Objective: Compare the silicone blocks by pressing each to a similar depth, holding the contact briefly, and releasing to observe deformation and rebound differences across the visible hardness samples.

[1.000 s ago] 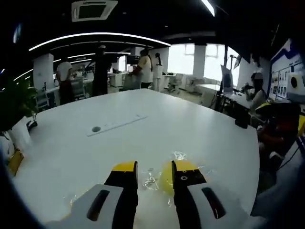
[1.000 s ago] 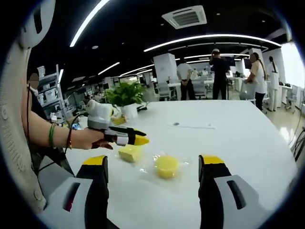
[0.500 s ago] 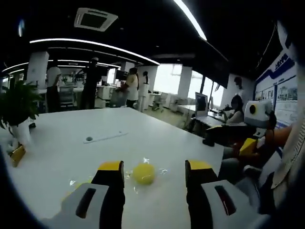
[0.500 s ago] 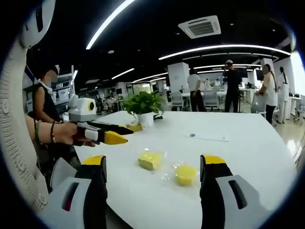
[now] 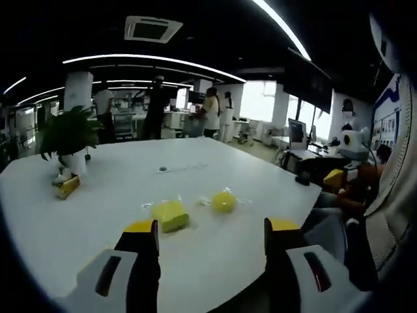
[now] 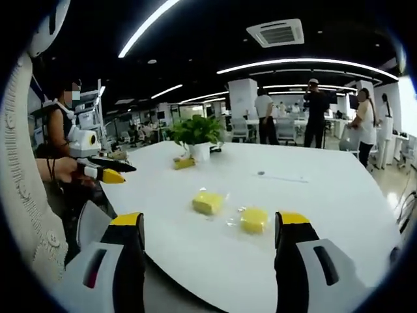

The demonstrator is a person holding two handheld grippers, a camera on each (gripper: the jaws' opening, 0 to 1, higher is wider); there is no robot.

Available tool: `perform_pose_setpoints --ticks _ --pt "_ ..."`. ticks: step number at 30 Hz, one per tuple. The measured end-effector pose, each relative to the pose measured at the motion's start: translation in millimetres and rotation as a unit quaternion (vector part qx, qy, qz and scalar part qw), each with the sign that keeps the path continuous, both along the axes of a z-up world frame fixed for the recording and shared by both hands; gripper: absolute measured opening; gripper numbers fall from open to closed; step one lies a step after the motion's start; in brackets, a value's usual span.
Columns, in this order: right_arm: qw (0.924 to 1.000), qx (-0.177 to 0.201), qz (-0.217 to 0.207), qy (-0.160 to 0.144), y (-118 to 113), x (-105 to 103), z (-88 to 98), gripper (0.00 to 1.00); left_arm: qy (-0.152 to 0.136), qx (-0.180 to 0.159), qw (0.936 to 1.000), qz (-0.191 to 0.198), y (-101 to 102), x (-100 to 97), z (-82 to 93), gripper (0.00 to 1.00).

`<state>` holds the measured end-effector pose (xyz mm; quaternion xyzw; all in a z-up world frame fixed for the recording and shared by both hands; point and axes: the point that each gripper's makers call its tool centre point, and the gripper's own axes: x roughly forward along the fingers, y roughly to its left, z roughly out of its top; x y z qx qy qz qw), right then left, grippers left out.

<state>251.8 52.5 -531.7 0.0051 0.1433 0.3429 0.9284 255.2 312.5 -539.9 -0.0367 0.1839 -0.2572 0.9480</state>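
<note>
**Both claws spread, off the blocks**

Left gripper hangs spread and empty, the square yellow block at its 11 o'clock, the round yellow block at 12, both on the white table. Right gripper is likewise spread and empty; both blocks lie between its jaws, apart from them.

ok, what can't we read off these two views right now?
- Block hardness or labels: the square block and the round block sit in glossy clear wrappers; too small in both views, and glare hides any marking.
- Left gripper in the right gripper view: seen side-on and small, so its opening is unclear there.
- Object beside the potted plant: a small yellow item, too blurred to identify.
- Table near edge: hidden by the gripper bodies.
</note>
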Motion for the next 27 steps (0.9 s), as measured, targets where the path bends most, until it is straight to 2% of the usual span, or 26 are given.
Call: perform_pose_setpoints --ticks 3,5,11,17,23,27 --pt "0.9999 0.001 -0.012 0.011 -9 -4 -5.3 0.76 0.005 -0.003 0.9997 0.022 15 -7.8 -0.9 0.63" --pt "0.9997 -0.001 -0.016 0.017 -13 -8 -8.0 0.76 0.021 -0.009 0.9994 0.028 21 -13.3 -4.0 0.60" --pt "0.9995 -0.010 -0.019 0.024 -16 -14 -10.2 0.76 0.025 -0.014 0.9987 0.042 33 -18.8 -1.5 0.61" --pt "0.9993 -0.008 -0.028 0.022 -20 -8 -9.9 0.76 0.024 -0.011 0.9986 0.045 39 -14.3 1.5 0.61" --pt "0.9994 -0.008 -0.021 0.025 -13 1 -13.1 0.75 0.029 0.001 0.9989 0.038 39 -8.4 -0.4 0.62" --pt "0.9996 -0.004 -0.021 0.021 -12 6 -11.0 0.74 0.027 -0.002 0.9988 0.041 41 -4.6 0.8 0.62"
